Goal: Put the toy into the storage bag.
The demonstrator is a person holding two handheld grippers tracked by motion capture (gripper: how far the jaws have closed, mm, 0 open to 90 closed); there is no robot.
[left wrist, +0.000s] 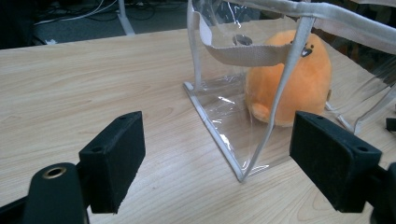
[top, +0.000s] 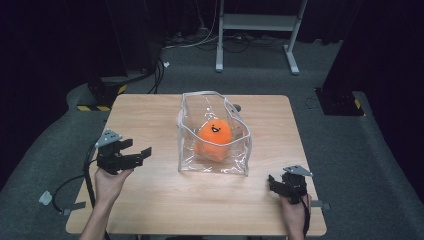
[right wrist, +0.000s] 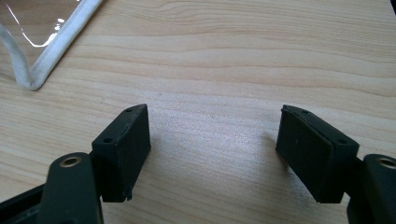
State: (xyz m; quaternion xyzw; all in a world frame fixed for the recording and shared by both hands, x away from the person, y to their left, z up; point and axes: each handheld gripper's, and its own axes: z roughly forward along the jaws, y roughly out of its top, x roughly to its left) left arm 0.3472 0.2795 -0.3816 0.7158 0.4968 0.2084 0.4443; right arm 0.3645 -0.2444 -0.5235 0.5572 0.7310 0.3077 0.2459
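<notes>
A clear plastic bag (top: 212,165) with white trim stands upright in the middle of the wooden table (top: 150,200). Inside it sits an orange plush toy (top: 215,136) with a small face. My left gripper (top: 142,154) is open to the left of the bag, jaws aimed at its side with nothing between them. In the left gripper view the bag's near corner (left wrist: 240,175) and the plush (left wrist: 289,84) lie ahead of the left gripper (left wrist: 215,161). My right gripper (top: 274,181) rests open near the table's front right; in its own view the right gripper (right wrist: 212,151) frames bare wood, with the bag's corner (right wrist: 32,79) at upper left.
Beyond the table's far edge stands a white metal frame (top: 257,22) on grey carpet, with cables (top: 200,42) on the floor. Dark stands with yellow-black tape (top: 100,97) flank the table at left and right. Black cables trail from each gripper off the table's front.
</notes>
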